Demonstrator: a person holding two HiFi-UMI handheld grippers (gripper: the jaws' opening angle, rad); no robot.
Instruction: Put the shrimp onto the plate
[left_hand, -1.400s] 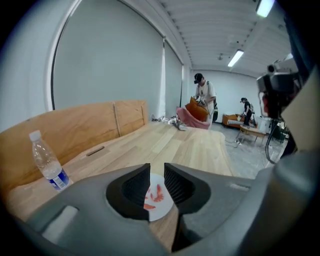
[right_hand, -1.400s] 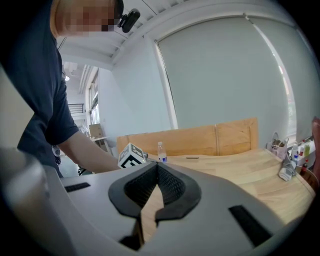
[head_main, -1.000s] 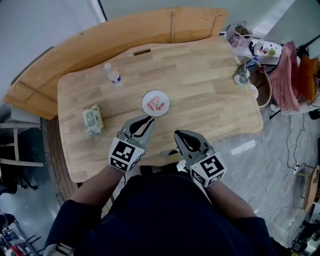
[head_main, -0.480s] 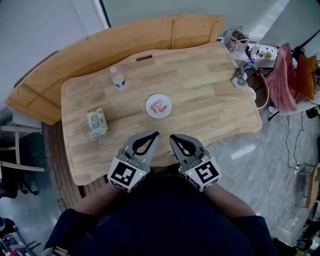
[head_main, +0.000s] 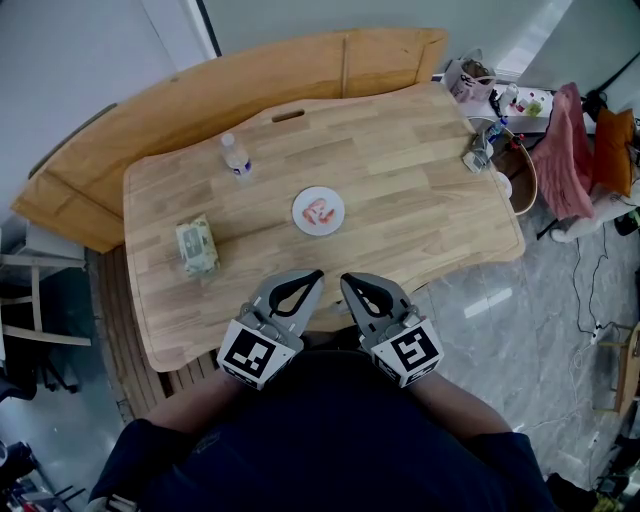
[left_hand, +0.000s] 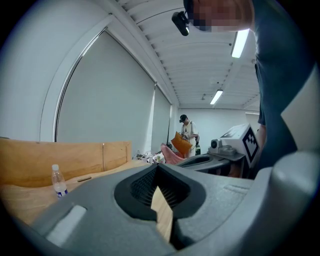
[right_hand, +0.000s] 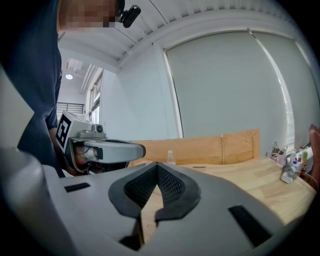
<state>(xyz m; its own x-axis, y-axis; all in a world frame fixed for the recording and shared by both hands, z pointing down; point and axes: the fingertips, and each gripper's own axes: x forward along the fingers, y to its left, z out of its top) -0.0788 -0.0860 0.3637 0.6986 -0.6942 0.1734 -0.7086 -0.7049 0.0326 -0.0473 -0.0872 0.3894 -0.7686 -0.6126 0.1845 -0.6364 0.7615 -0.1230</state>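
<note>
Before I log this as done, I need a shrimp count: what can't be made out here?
- Shrimp count on the plate: too small, head view.
- Plate, gripper views: hidden behind the left tool and right tool.
- Pack label: too small, head view.

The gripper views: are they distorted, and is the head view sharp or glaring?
Left gripper view: strong fisheye bending, black corners, and a ceiling lamp glares. Right gripper view: the same bending and black corners, soft light. Head view: sharp and evenly lit, with glare patches on the floor.
</note>
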